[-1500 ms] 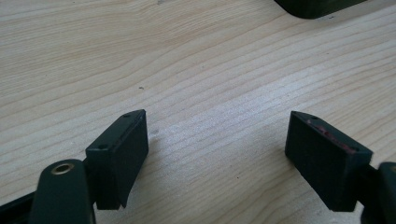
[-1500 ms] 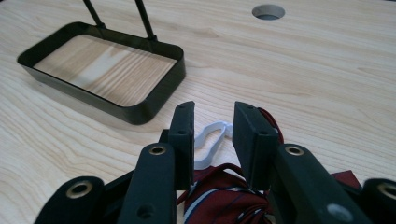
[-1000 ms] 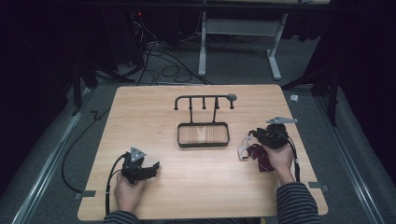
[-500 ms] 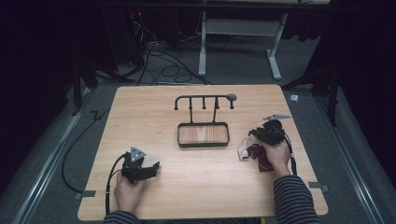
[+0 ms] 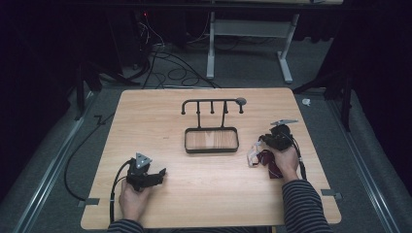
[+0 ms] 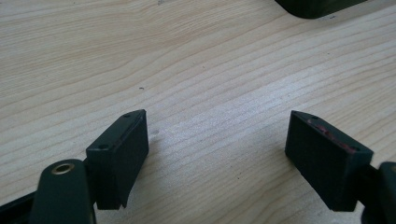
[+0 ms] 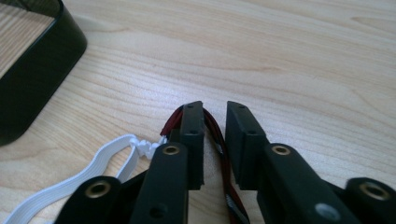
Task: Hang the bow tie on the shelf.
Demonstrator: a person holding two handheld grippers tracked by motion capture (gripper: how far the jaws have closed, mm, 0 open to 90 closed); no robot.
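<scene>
Closing on the dark red face mask (image 7: 219, 140), right tongs (image 7: 215, 109) have just narrowed, pick-up likely imminent; left tongs (image 6: 217, 140) wide, empty.

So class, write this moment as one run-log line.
left tongs: open, idle | right tongs: closing around dark red strap | white elastic band: on table
</scene>
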